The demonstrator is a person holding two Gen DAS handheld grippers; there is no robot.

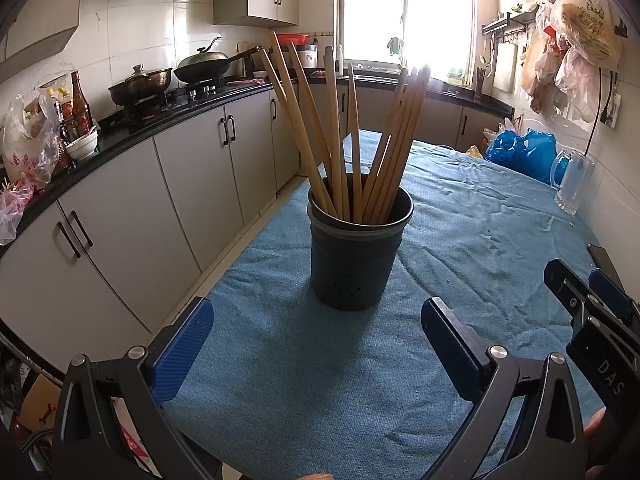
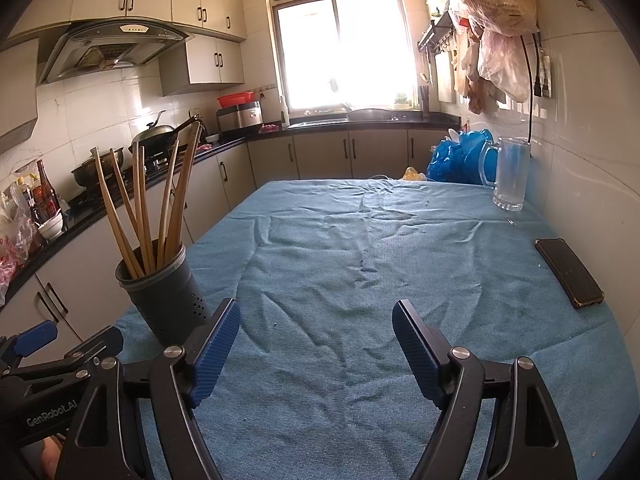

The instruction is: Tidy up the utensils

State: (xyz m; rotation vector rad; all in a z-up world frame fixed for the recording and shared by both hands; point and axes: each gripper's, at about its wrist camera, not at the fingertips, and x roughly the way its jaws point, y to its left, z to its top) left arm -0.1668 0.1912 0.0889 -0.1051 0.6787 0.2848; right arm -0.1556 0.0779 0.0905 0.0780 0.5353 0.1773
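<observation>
Landmark: the dark utensil holder (image 1: 360,248) is standing upright on the blue tablecloth (image 1: 480,216), near the table's cabinet-side edge.
Chopsticks: the wooden chopsticks (image 1: 352,132) are sitting inside the holder, fanning outward above its rim.
Left gripper: you are holding the left gripper (image 1: 316,344) with its jaws spread wide and gripping nothing; it is pointing straight at the holder, just short of it, with the holder lying between the two finger lines.
Right gripper: you are keeping the right gripper (image 2: 316,340) released and empty; the holder is standing beside its left finger, outside the gap.
Phone: a dark phone (image 2: 568,272) is lying flat well to the right of the holder.
Glass mug: a clear mug (image 2: 510,172) is standing far beyond the holder, by the wall.
</observation>
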